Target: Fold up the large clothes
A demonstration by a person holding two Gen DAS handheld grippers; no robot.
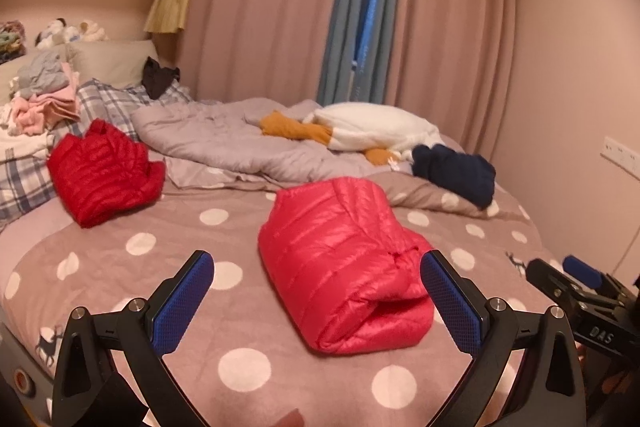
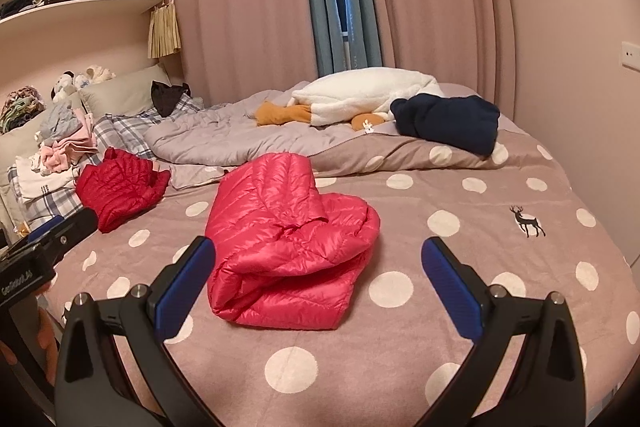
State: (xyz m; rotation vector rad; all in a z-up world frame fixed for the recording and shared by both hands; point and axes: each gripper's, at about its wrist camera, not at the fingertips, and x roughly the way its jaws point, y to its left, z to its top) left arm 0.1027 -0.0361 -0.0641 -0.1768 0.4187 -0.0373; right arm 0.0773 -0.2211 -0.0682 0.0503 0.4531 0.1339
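A: Where are our tongs?

B: Our left tongs (image 1: 316,301) fill the bottom of the left wrist view, blue pads spread wide and holding nothing. Our right tongs (image 2: 318,285) sit the same way at the bottom of the right wrist view, also spread and empty. Both hover over the bed (image 2: 460,187).

A: And the clothing?

B: A pink puffer jacket (image 1: 344,267) lies folded into a thick bundle on the polka-dot bedspread (image 1: 168,239), in the lower middle of both views. In the left wrist view it sits between our pads, closer to the right one; we cannot tell whether it touches.

A: What else do we see?

B: A red puffer jacket (image 1: 102,175) lies folded at middle left, well apart from the pink one. Behind it, at the left edge, is a pile of pale clothes (image 1: 44,99). A rumpled grey duvet (image 1: 224,139) crosses the middle, with a white and orange plush toy (image 1: 360,131) and a dark blue garment (image 1: 456,173) at right. Pink curtains (image 1: 272,7) fill the top.
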